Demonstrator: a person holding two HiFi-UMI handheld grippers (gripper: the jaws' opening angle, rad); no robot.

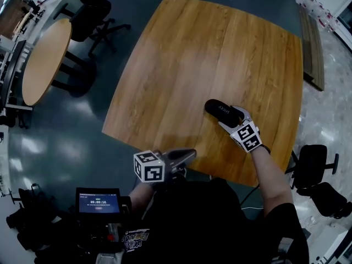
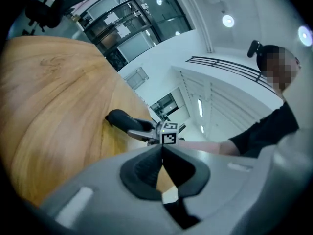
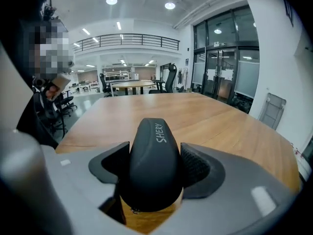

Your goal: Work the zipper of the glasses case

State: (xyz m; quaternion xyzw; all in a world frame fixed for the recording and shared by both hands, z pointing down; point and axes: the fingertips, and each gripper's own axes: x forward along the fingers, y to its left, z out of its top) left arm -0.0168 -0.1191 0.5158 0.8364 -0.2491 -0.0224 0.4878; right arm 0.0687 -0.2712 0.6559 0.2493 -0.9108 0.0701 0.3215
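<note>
The black rounded glasses case (image 1: 223, 111) lies on the large light-wood table (image 1: 209, 48), towards its near right corner. The right gripper (image 1: 231, 121) has its jaws clamped on the sides of the case's near end. Broad tabletop stretches beyond it to the far and left edges. The left gripper (image 1: 190, 155) sits at the table's near edge, well apart from the case, its jaws pressed together with nothing between them. Left of the table, on the dark floor, stands a smaller round wooden table (image 1: 47, 59).

Left tongs (image 1: 191, 154) pinched together, empty; right tongs (image 1: 231, 119) clamp the glasses case (image 1: 216, 107), arm outstretched.
</note>
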